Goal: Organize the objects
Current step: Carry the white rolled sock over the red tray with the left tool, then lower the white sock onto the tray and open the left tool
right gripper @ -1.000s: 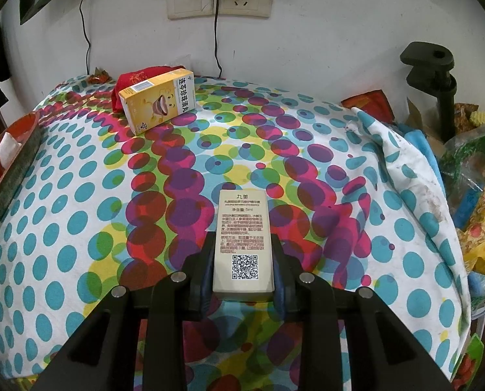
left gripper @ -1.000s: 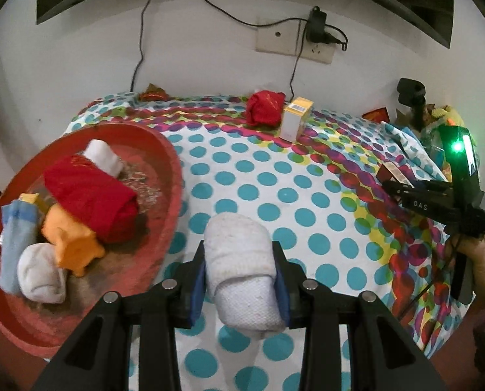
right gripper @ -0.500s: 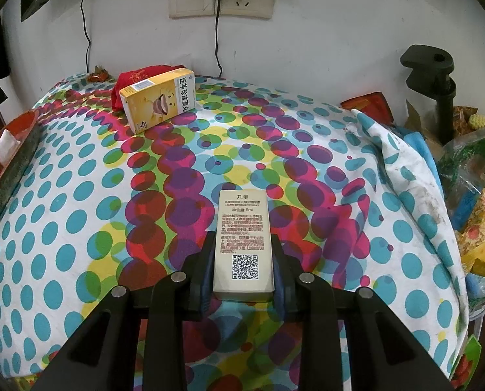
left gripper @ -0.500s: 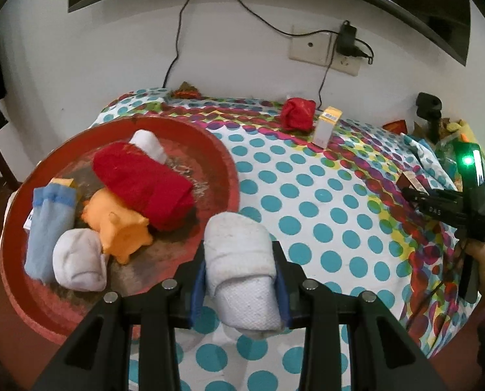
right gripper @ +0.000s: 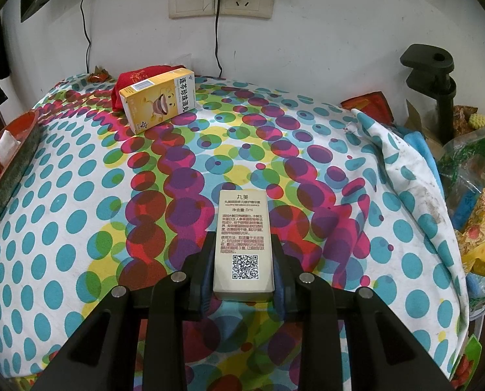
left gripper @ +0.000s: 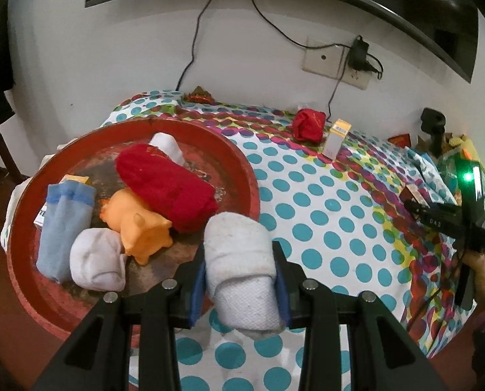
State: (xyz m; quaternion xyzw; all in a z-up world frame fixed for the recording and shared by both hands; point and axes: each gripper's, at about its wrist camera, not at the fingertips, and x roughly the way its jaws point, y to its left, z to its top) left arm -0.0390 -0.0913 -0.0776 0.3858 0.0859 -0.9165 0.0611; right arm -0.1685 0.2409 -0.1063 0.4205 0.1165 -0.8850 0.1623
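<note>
The left gripper (left gripper: 241,277), clenched on a rolled white sock (left gripper: 242,270), has drifted toward the red tray's (left gripper: 242,163) near rim, seemingly above it. The right gripper (right gripper: 242,260) stays put over the tablecloth's (right gripper: 79,195) front edge, grasping a beige box (right gripper: 243,241).

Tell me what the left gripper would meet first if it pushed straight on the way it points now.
Probably the red rolled cloth on the red tray: it lies just beyond the white sock roll that the left gripper holds. Depth is uncertain.
</note>
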